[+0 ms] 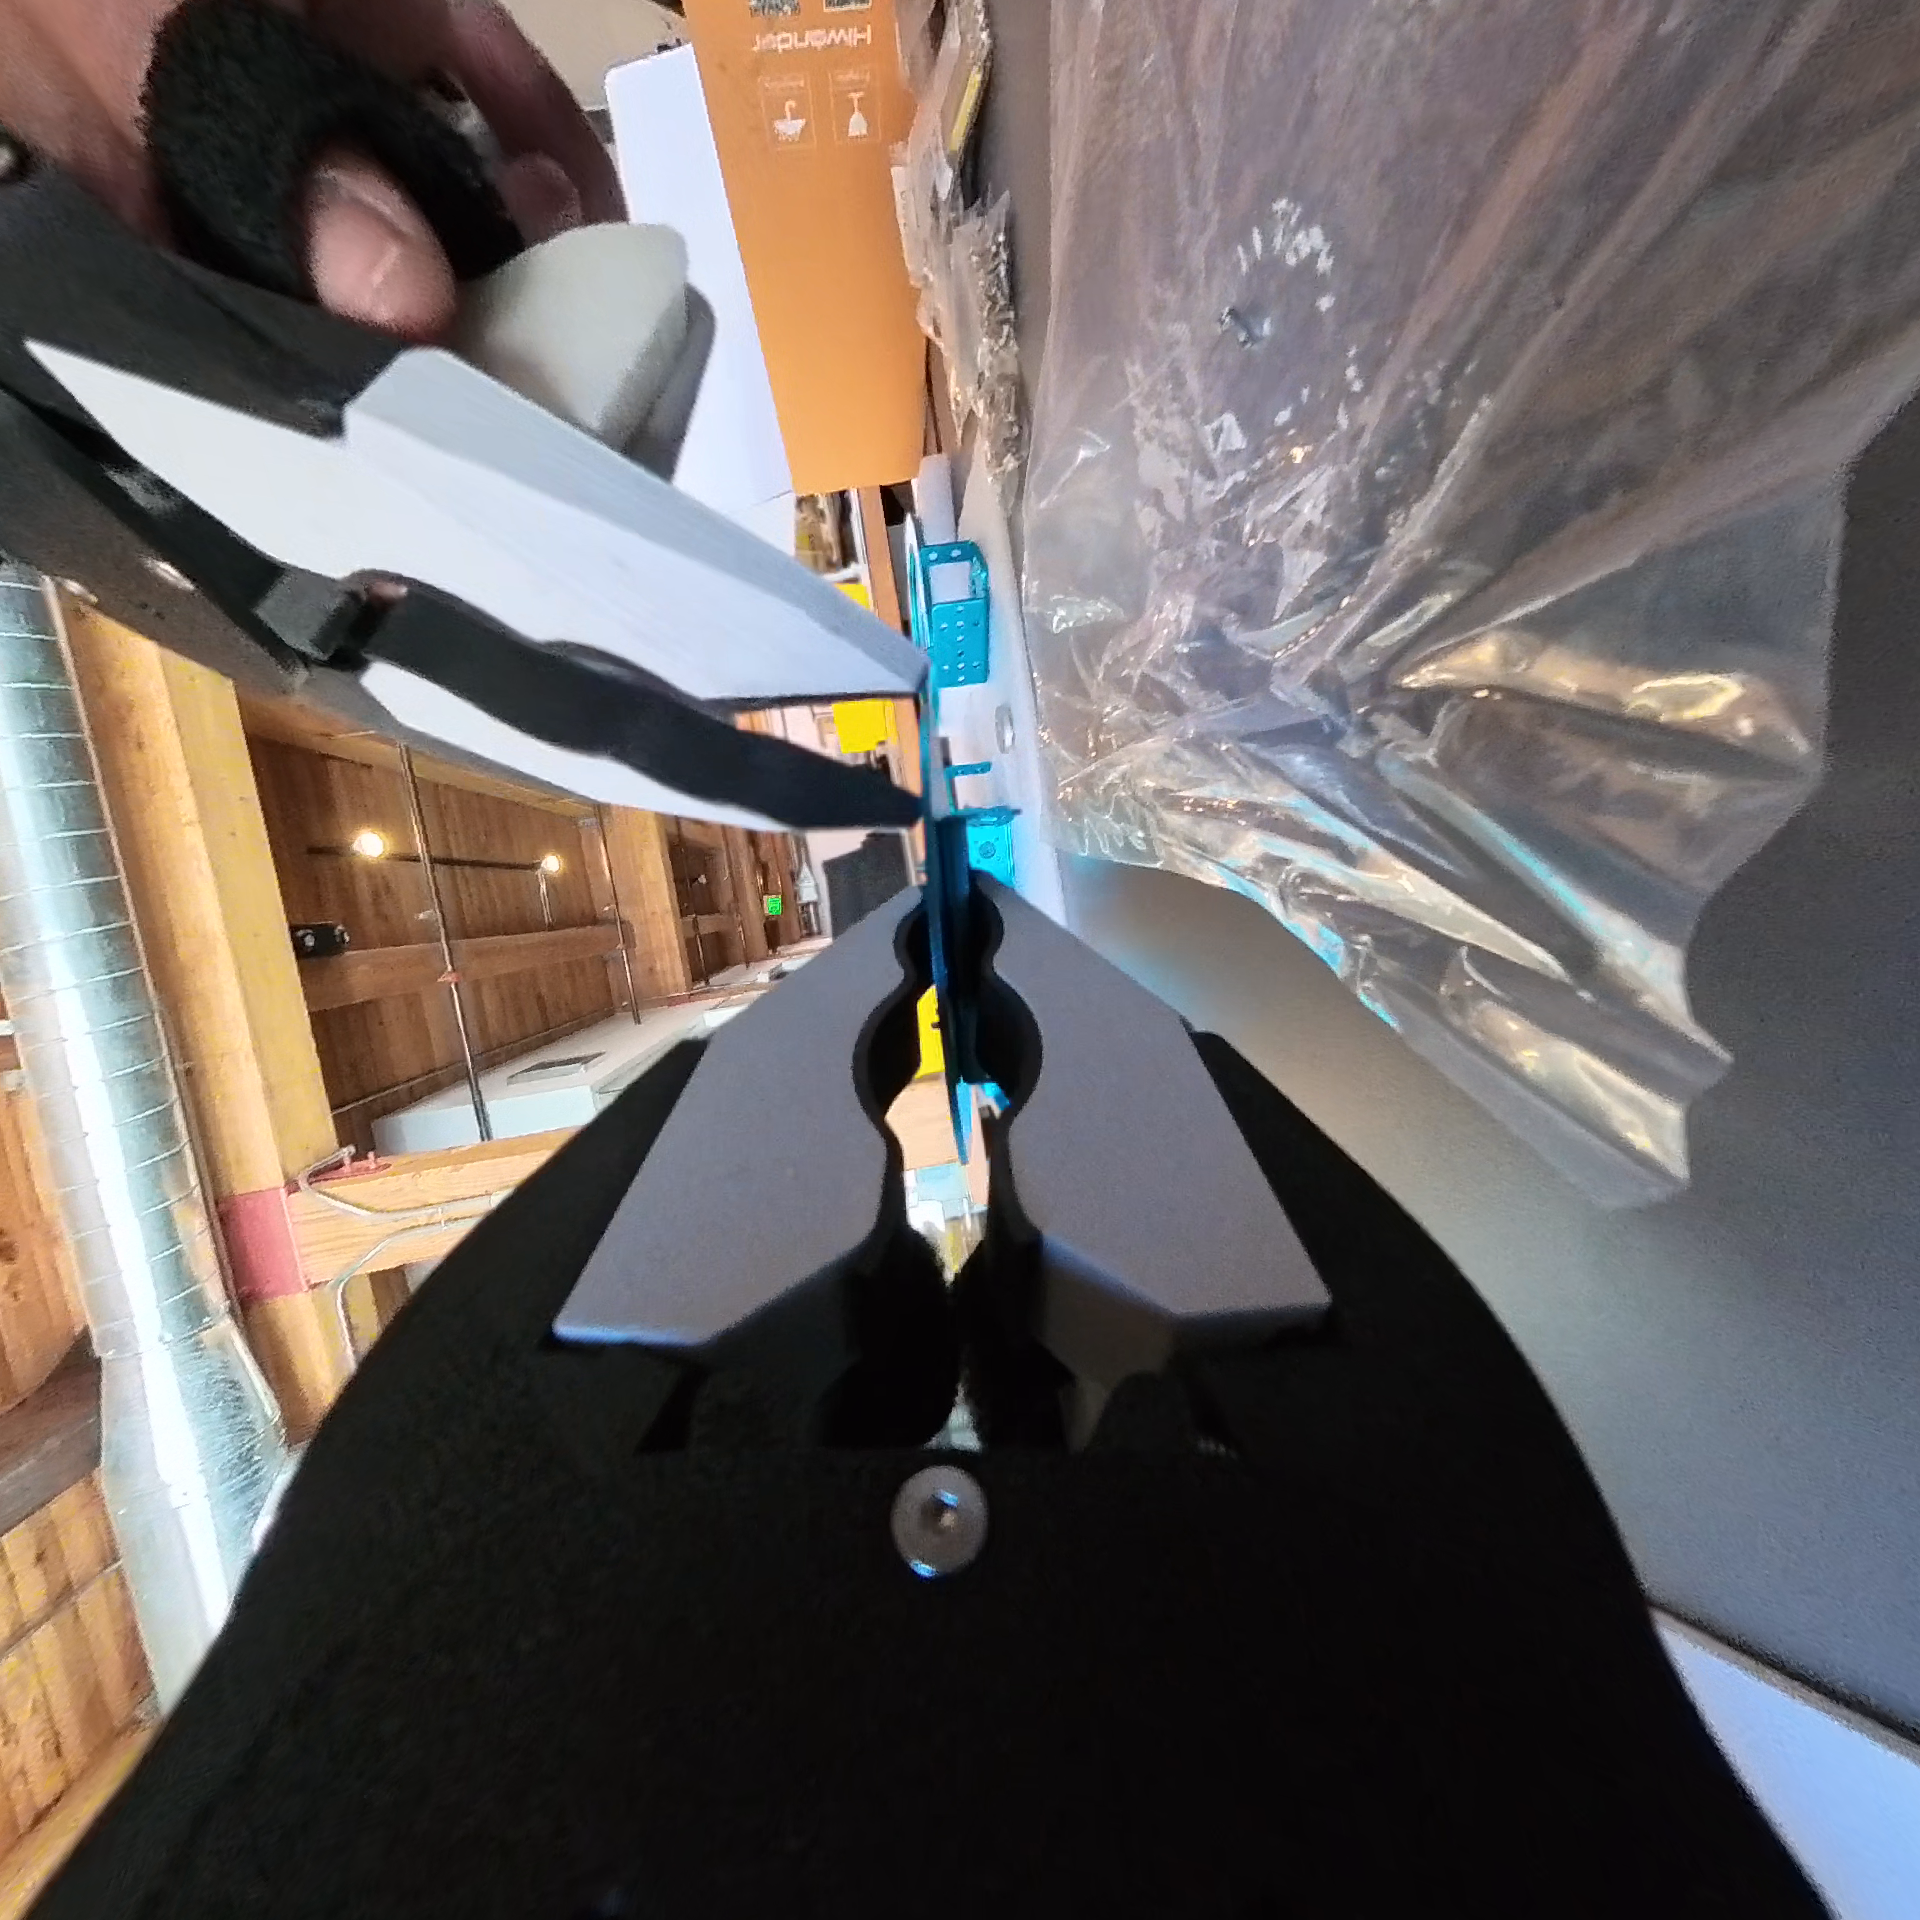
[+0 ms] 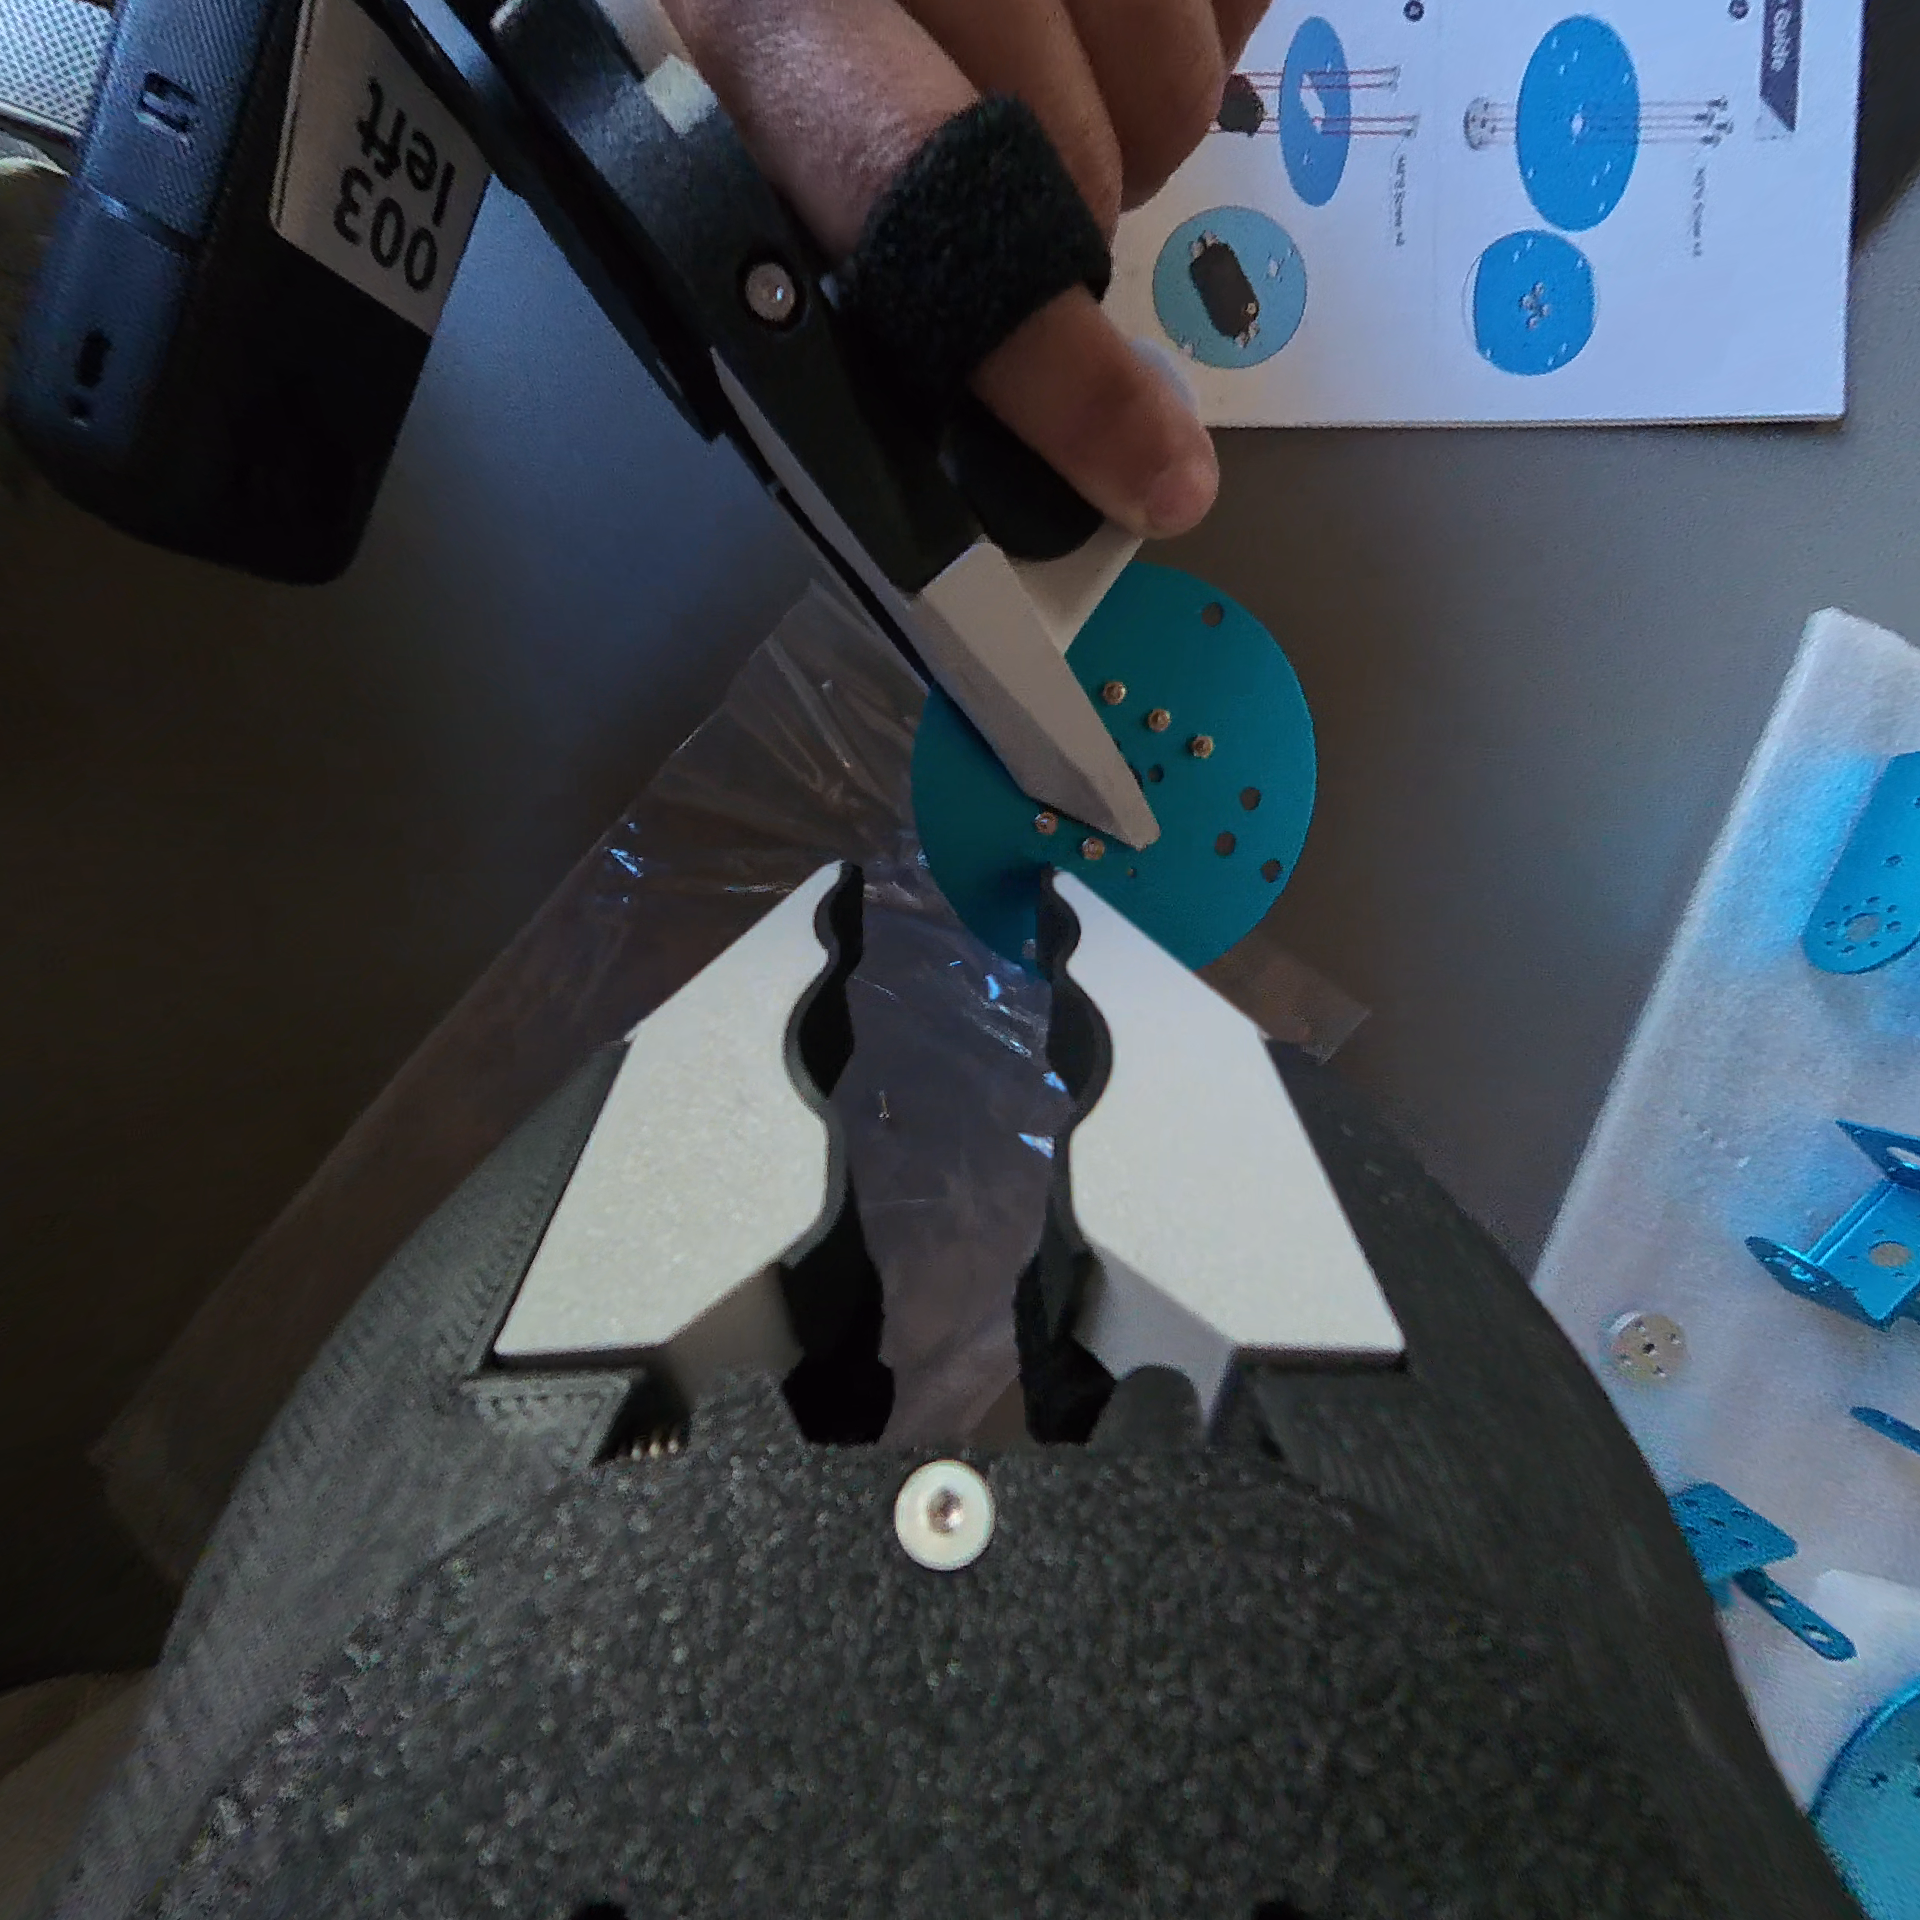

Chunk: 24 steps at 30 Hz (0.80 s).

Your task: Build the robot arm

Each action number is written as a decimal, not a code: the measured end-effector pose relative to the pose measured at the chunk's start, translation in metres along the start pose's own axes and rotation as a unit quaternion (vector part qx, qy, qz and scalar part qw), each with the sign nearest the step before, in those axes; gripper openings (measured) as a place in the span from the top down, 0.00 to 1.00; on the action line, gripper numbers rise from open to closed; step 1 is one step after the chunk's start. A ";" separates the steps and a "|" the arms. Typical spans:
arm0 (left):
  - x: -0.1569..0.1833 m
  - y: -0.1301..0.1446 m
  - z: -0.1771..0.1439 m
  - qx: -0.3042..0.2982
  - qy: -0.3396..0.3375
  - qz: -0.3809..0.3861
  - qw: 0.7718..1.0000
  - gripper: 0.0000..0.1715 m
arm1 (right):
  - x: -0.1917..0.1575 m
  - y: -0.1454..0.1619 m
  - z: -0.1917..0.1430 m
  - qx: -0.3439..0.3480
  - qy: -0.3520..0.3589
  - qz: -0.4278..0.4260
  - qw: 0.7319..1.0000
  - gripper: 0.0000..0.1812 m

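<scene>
A round teal-blue metal disc [image 2: 1195,727] with several small holes and brass studs is held in the air. My left gripper [image 1: 951,904] is shut on it; the disc shows edge-on [image 1: 948,997] between its fingers. In the right wrist view the left gripper [image 2: 1132,831] reaches in from the upper left, held by a hand. My right gripper [image 2: 951,883] is open, its right fingertip [image 2: 1055,904] touching the disc's lower edge. In the left wrist view the right gripper [image 1: 920,748] comes from the upper left, its tips either side of the disc's rim.
A crumpled clear plastic bag [image 2: 935,1143] lies on the dark table under the grippers, also in the left wrist view [image 1: 1403,623]. A white foam tray [image 2: 1683,1091] with blue brackets [image 2: 1849,1257] is at right. A printed instruction sheet [image 2: 1507,208] lies beyond. An orange box [image 1: 821,260] stands behind.
</scene>
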State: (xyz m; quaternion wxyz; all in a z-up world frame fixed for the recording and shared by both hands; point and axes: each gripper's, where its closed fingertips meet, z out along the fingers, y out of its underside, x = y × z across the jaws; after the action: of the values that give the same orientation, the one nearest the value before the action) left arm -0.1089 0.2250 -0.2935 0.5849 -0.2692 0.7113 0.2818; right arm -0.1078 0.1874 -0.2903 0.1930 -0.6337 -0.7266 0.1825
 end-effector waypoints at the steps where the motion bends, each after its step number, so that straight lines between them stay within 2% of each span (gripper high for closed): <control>1: -0.001 0.000 0.000 0.000 -0.001 -0.002 1.000 0.99 | 0.004 -0.001 -0.002 0.003 0.012 0.002 1.000 0.80; 6: -0.001 0.001 0.000 -0.001 0.003 -0.007 1.000 0.99 | 0.005 -0.003 0.004 0.004 0.017 0.003 1.000 0.74; 10: -0.001 0.001 0.001 -0.005 0.001 -0.006 1.000 0.99 | 0.003 -0.001 0.000 0.004 0.006 0.005 1.000 0.81; 13: -0.002 0.001 0.000 -0.003 -0.001 -0.008 1.000 0.99 | 0.009 -0.004 -0.001 0.011 0.023 0.006 1.000 0.74; 16: 0.000 0.001 0.000 -0.001 0.005 -0.007 1.000 1.00 | 0.004 -0.003 0.005 0.003 0.012 0.005 1.000 0.73; 19: 0.001 0.001 0.001 -0.005 0.005 -0.005 1.000 0.99 | 0.003 0.001 0.001 -0.004 0.004 0.008 1.000 0.81; 21: 0.000 0.002 0.001 -0.005 0.002 -0.008 1.000 1.00 | 0.009 -0.002 -0.002 0.005 0.025 0.007 1.000 0.77; 24: -0.003 0.002 0.000 -0.005 -0.003 -0.009 1.000 1.00 | 0.007 -0.006 0.001 0.013 0.019 0.004 1.000 0.74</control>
State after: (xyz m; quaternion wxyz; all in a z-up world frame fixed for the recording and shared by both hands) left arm -0.1093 0.2266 -0.2903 0.5884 -0.2778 0.7057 0.2804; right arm -0.1144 0.1934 -0.2877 0.2142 -0.6373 -0.7178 0.1807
